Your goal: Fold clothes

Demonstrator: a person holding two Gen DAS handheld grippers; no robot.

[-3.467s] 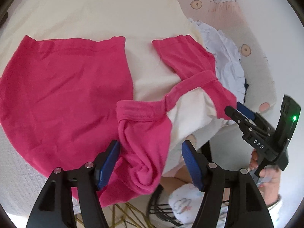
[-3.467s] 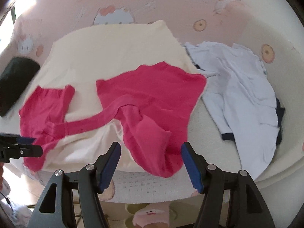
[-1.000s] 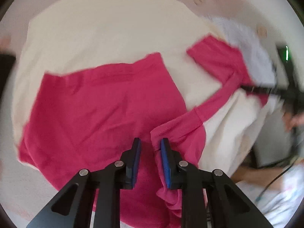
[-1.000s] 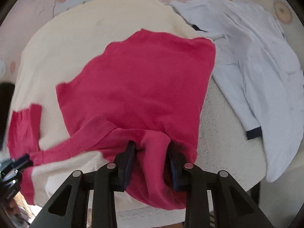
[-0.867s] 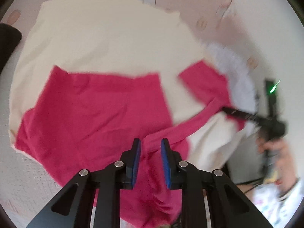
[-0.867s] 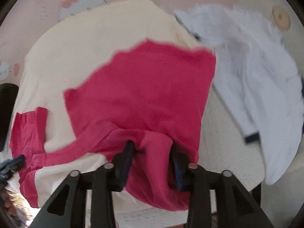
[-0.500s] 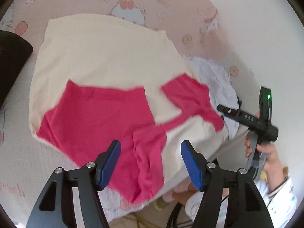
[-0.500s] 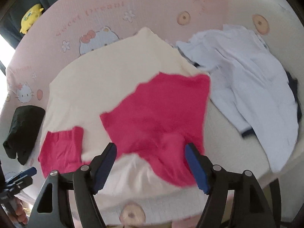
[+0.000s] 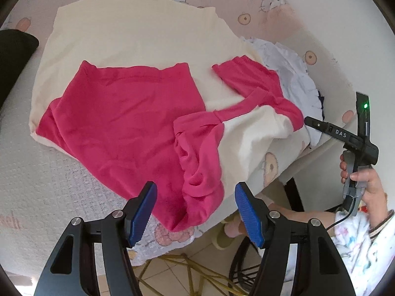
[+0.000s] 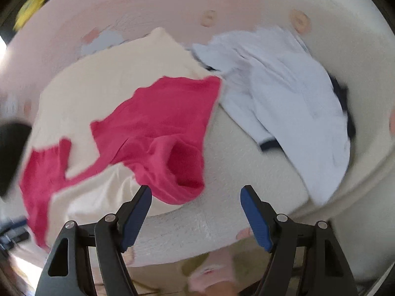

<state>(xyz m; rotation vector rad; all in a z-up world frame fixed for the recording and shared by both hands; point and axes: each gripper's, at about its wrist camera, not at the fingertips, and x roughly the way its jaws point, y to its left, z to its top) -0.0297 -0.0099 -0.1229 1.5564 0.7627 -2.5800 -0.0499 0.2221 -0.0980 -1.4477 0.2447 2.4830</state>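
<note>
A bright pink garment [image 9: 128, 113] lies spread on a cream cloth [image 9: 138, 32] on the bed, with one bunched corner [image 9: 197, 162] hanging at the bed's near edge. My left gripper [image 9: 195, 207] stands open just above that bunched corner, nothing between its blue pads. The right wrist view is blurred: the same pink garment [image 10: 158, 120] has a rumpled fold [image 10: 182, 165] near the edge, and my right gripper [image 10: 196, 209] is open below it, clear of the cloth. The right gripper [image 9: 316, 125] also shows at the right of the left wrist view, held by a hand [image 9: 365, 185].
A pale blue-white shirt with dark cuffs [image 10: 291, 103] lies to the right of the pink garment. A black item [image 9: 12, 59] sits at the far left. The pink cartoon-print bedsheet [image 9: 271, 2] covers the bed. Floor tiles and a wire rack [image 9: 197, 271] lie below the edge.
Both grippers were shut on bunched pink fabric a second ago; both have opened and let go. Both have pulled back and up, so the garment now lies smaller in view.
</note>
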